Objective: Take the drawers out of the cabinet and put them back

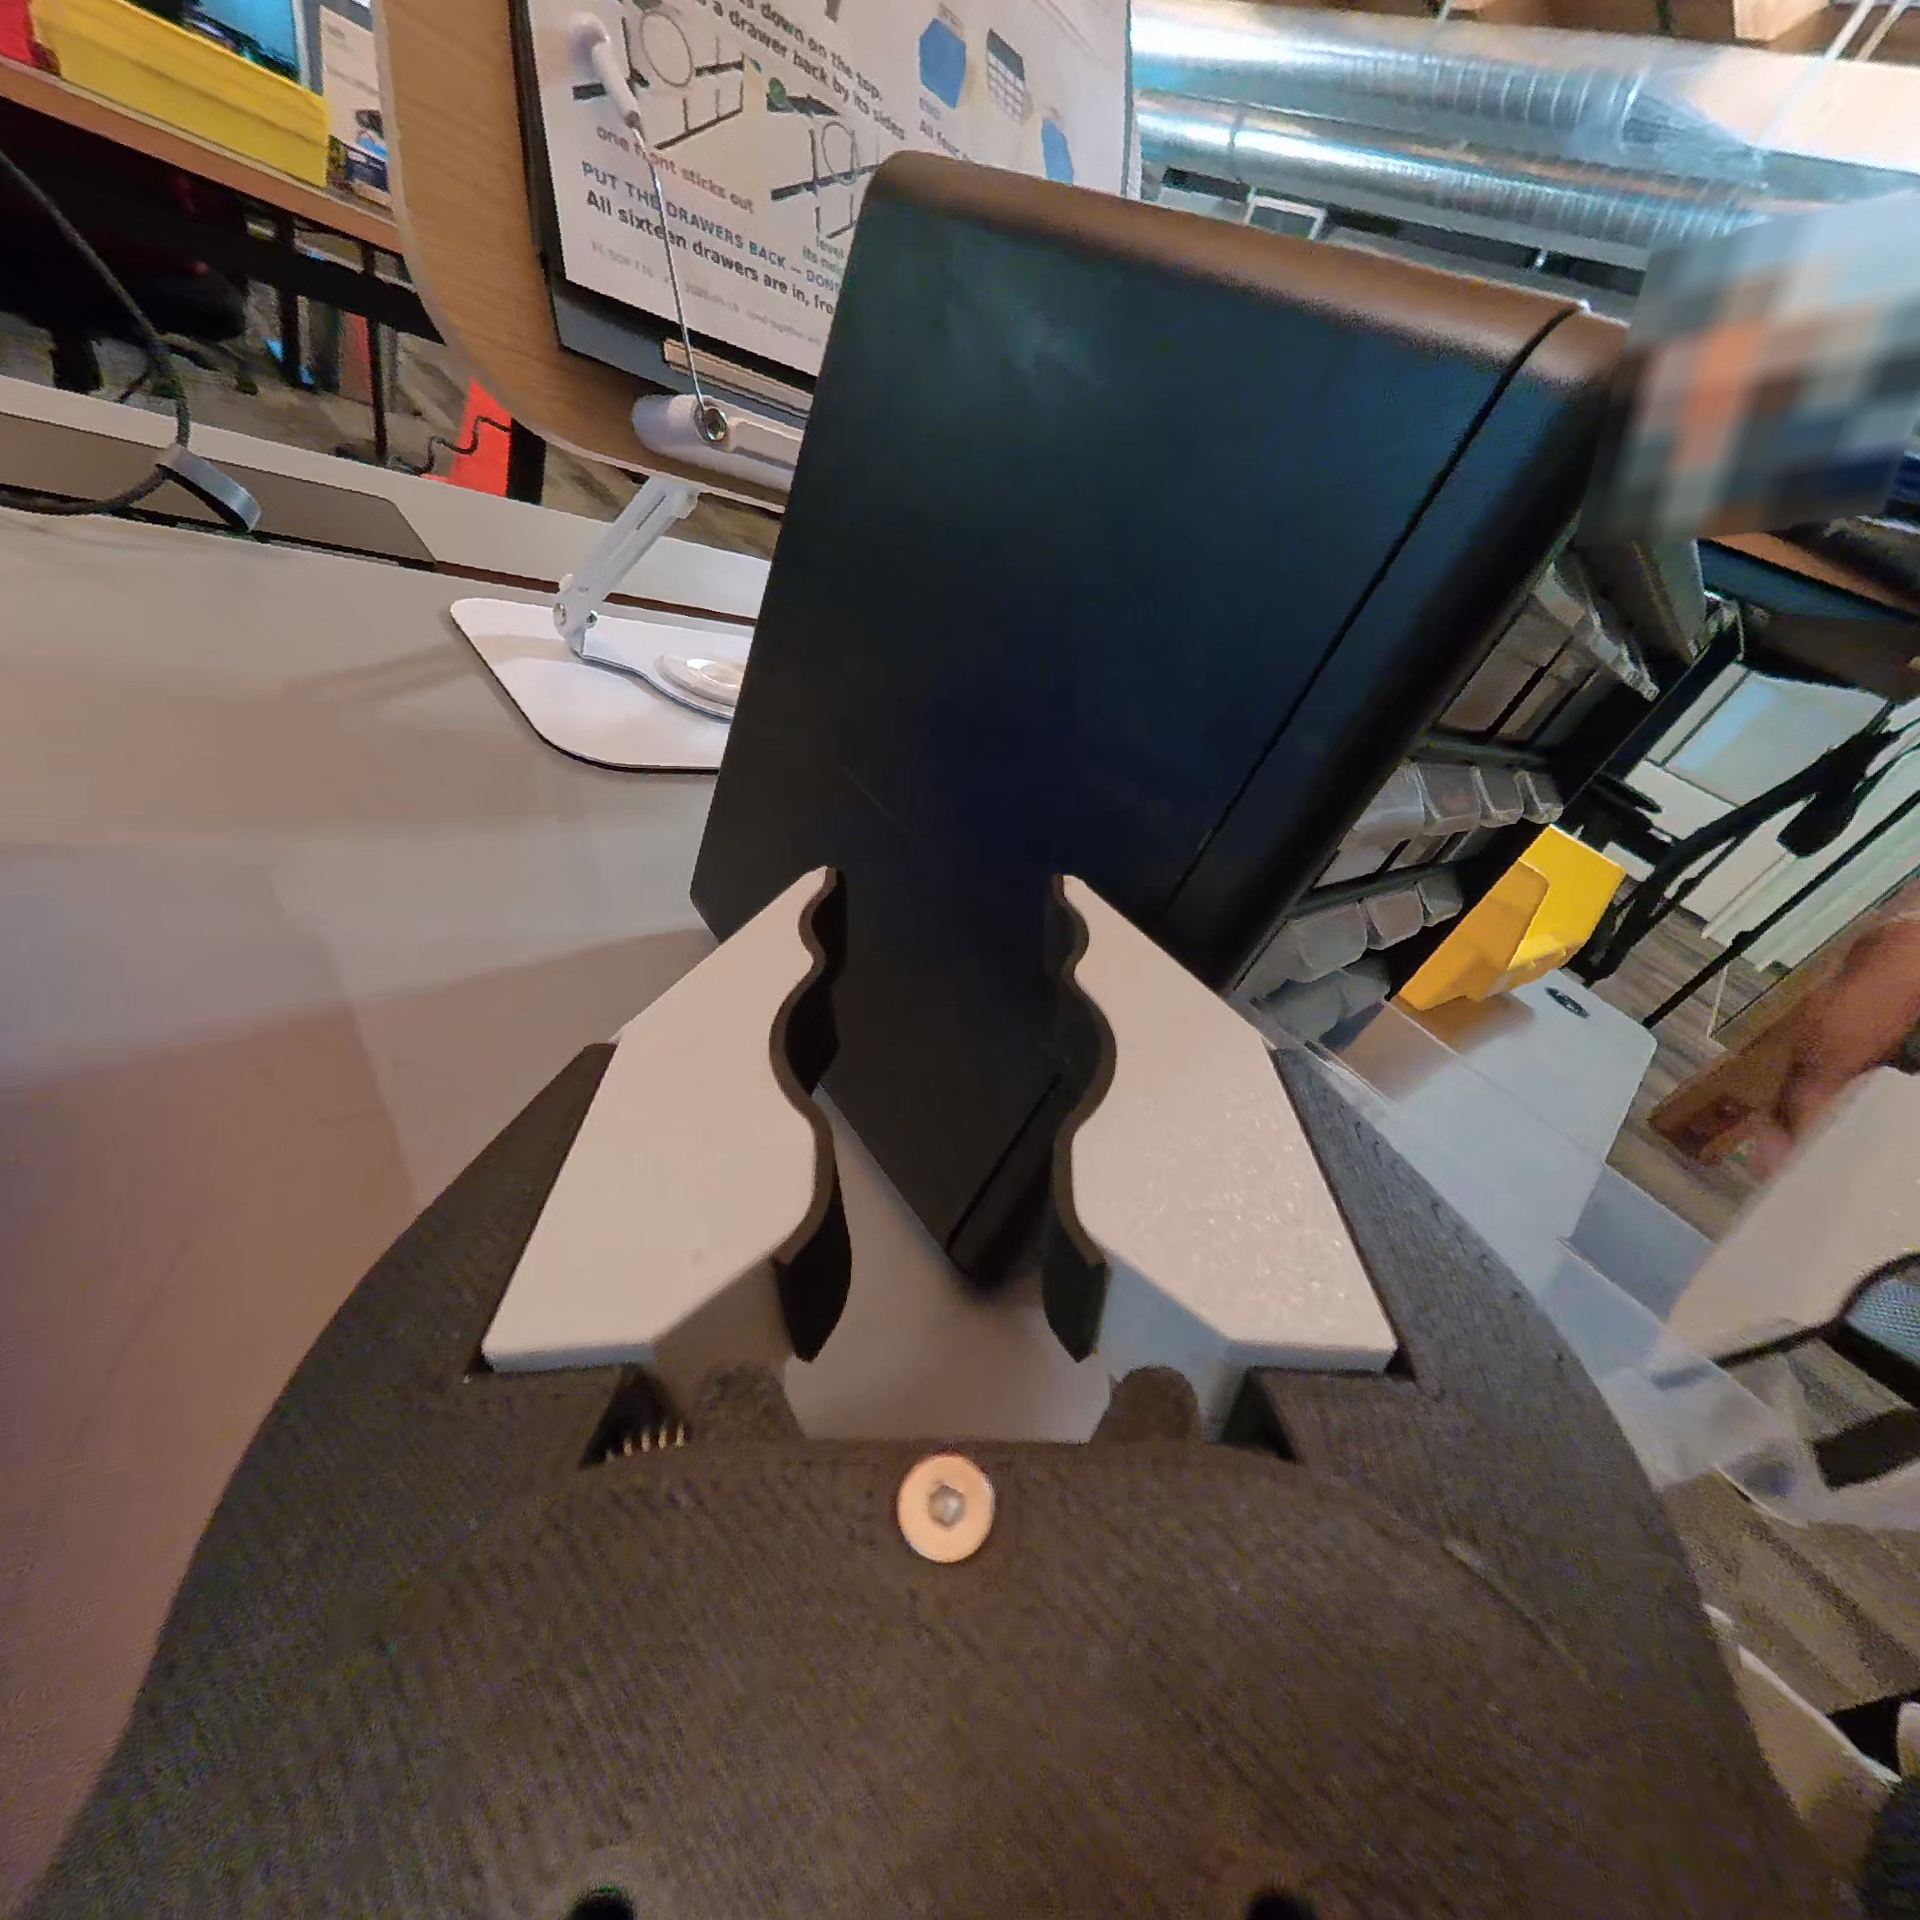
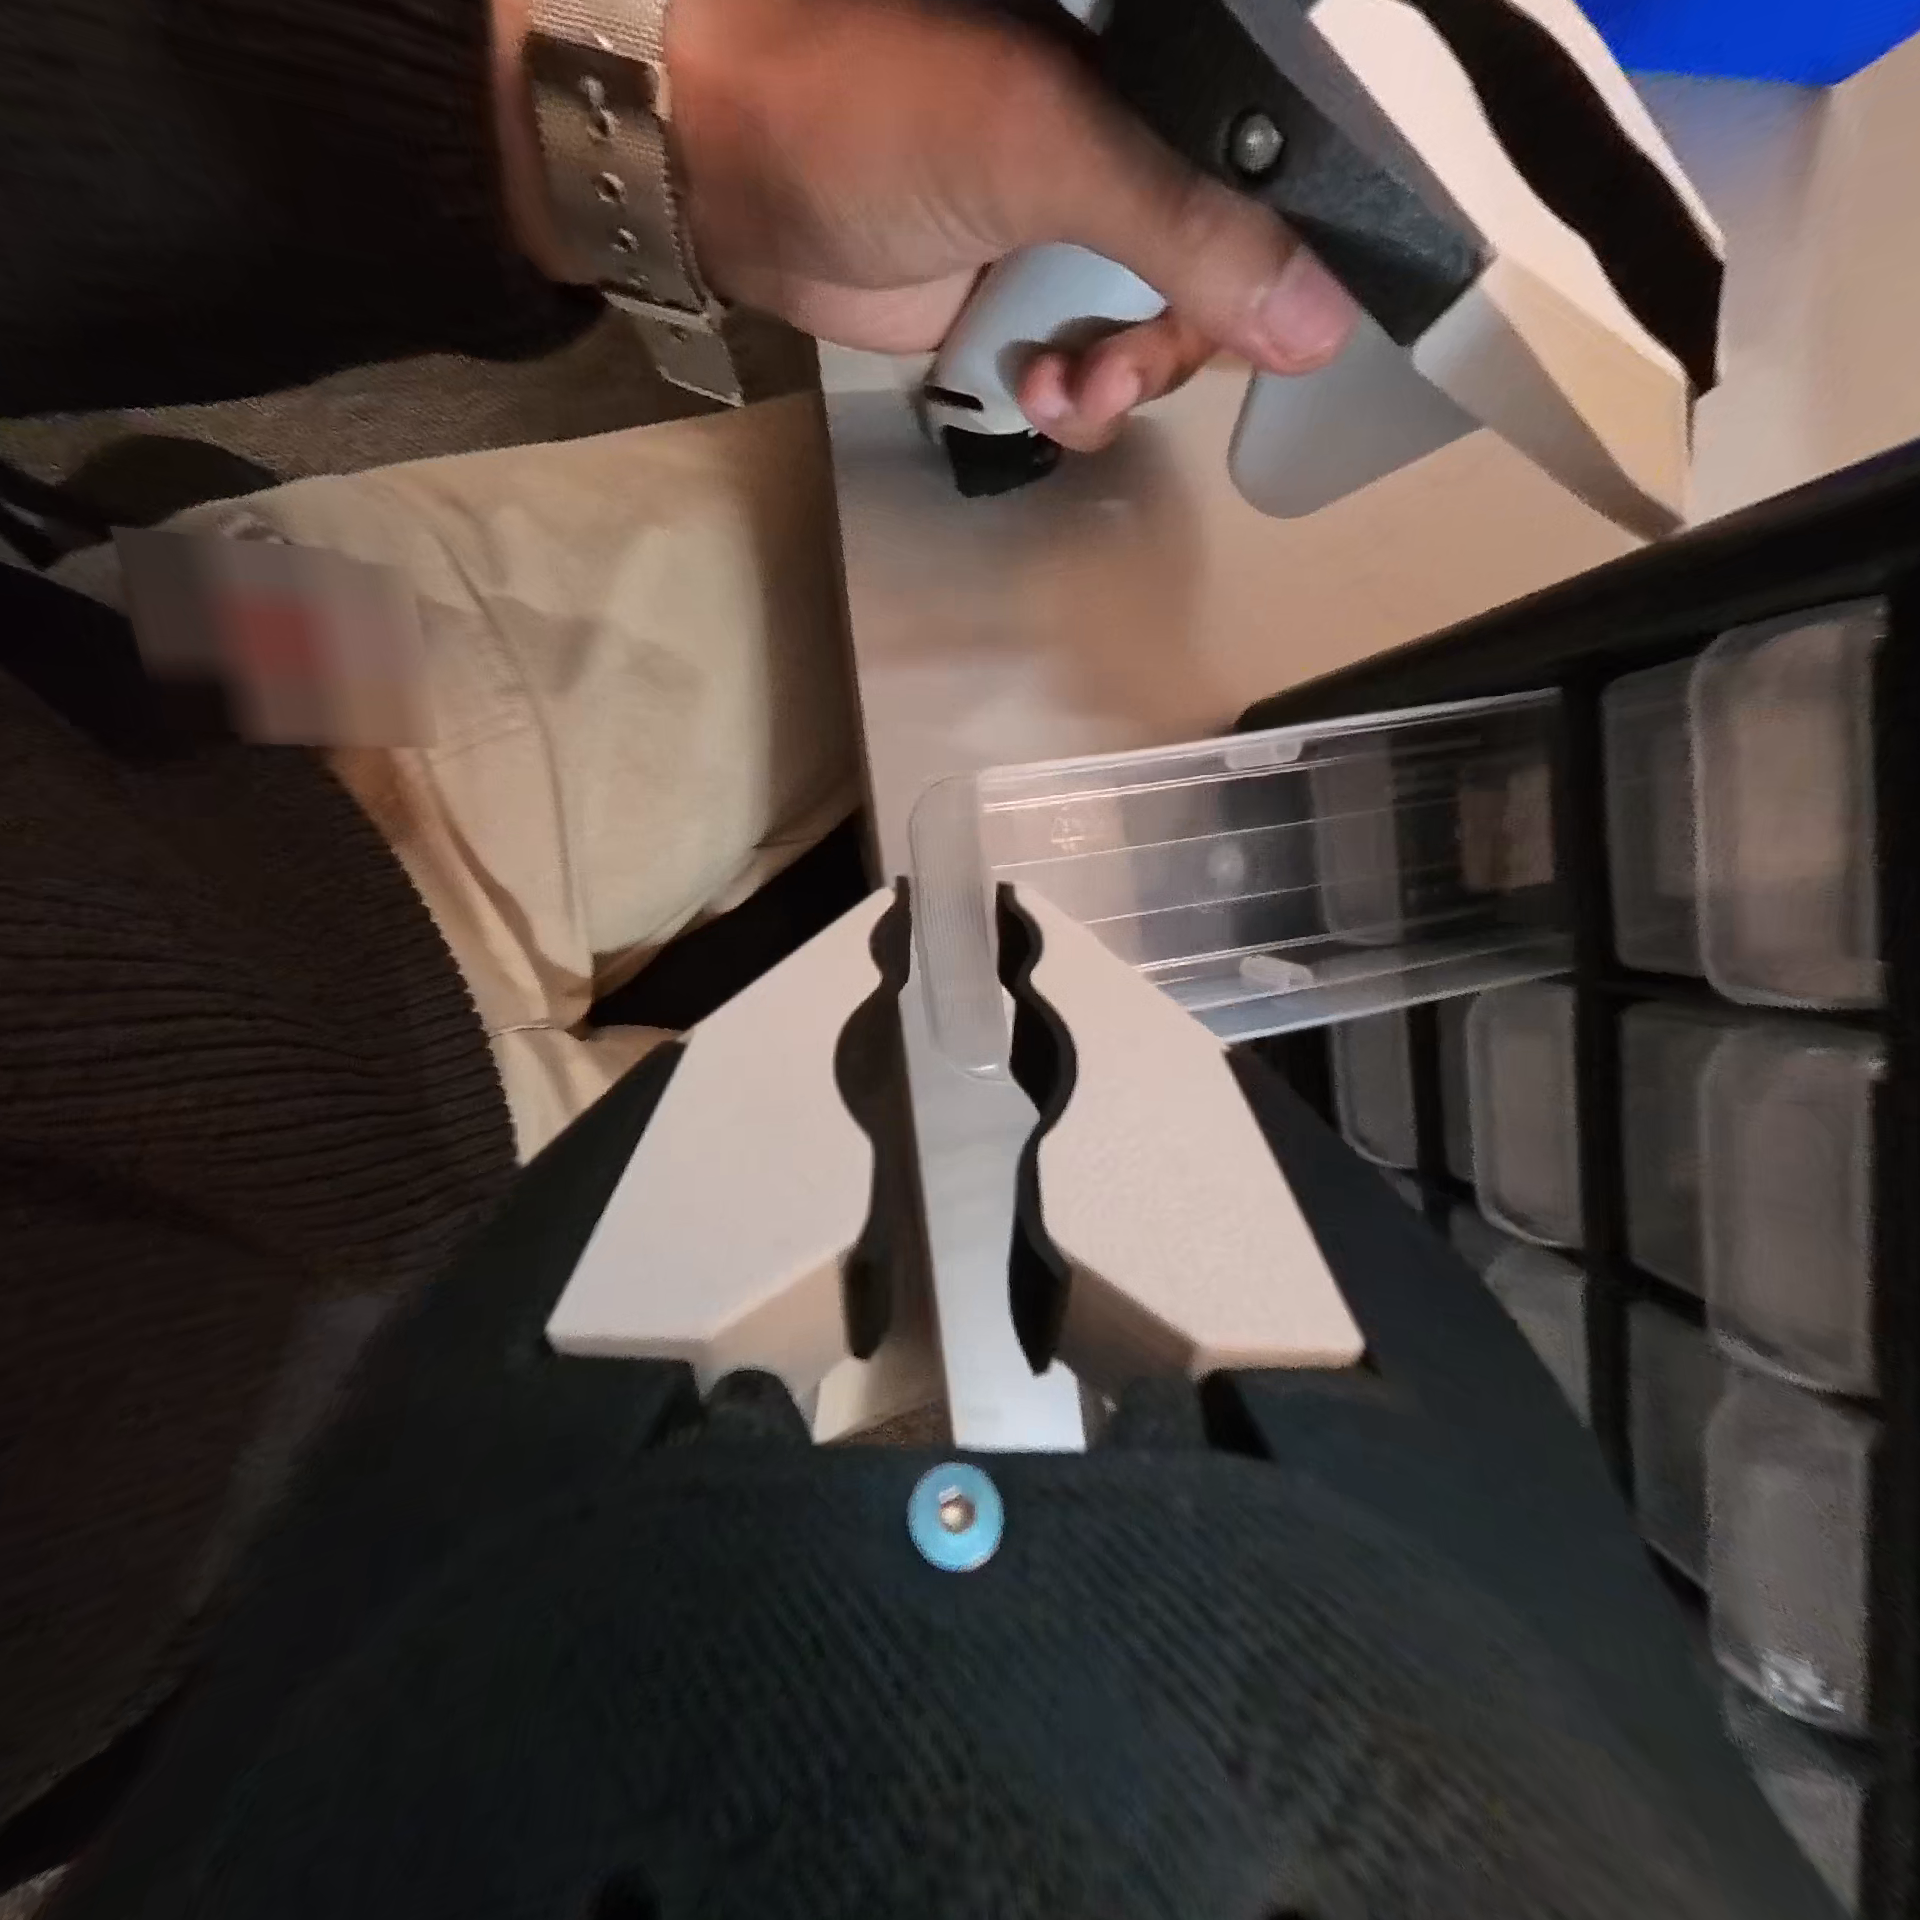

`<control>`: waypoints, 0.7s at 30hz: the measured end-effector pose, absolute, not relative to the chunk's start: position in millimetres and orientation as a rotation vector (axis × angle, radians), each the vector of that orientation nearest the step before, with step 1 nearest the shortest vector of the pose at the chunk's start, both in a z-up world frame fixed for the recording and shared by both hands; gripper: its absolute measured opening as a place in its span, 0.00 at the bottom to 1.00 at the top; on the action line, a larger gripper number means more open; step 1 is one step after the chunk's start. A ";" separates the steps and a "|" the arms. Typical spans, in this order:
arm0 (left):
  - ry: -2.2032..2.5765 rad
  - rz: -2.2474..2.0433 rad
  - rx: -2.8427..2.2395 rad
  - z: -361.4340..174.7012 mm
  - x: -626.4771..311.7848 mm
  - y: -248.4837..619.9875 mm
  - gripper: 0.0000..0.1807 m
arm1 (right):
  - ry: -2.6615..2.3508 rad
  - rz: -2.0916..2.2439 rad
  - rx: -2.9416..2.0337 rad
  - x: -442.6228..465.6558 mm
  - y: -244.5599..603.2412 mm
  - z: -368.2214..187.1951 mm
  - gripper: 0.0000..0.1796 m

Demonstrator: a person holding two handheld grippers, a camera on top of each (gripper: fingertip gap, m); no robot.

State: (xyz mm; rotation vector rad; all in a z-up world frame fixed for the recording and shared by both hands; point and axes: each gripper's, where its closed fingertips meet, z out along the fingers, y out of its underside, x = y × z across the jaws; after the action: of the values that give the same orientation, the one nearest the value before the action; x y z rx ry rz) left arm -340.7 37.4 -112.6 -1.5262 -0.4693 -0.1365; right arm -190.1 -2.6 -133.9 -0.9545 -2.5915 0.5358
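Clear drawer (image 2: 1278, 883) half out, black cabinet (image 2: 1600, 665).

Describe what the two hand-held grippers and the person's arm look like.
Each hand-held gripper, left and right, has two pale grey wedge-shaped fingers with wavy black inner pads, mounted on a black textured body with one round screw in the middle. The person's arm has a dark ribbed sleeve and a tan webbing wrist strap with eyelets.

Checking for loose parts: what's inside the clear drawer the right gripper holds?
The clear drawer looks empty through its wall; its far end, inside the black cabinet, is hidden.
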 end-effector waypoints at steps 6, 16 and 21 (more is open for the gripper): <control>-0.471 -0.136 -1.533 -114.5 -340.2 37.5 0.20 | -2.623 0.648 -0.959 -171.5 -16.4 -126.5 0.08; -0.476 -0.150 -1.533 -116.4 -339.6 38.8 0.20 | -2.585 0.905 -1.018 -171.2 -13.5 -97.8 0.09; -0.477 -0.146 -1.539 -117.8 -339.7 39.0 0.20 | -2.617 0.986 -0.992 -174.9 -10.9 -79.4 0.09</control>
State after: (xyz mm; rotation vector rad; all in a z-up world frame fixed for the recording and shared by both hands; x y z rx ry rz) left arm -339.7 39.0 -117.8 -1.5390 -0.4770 -0.1460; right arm -174.9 -10.9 -79.4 -0.9923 -2.6165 0.9862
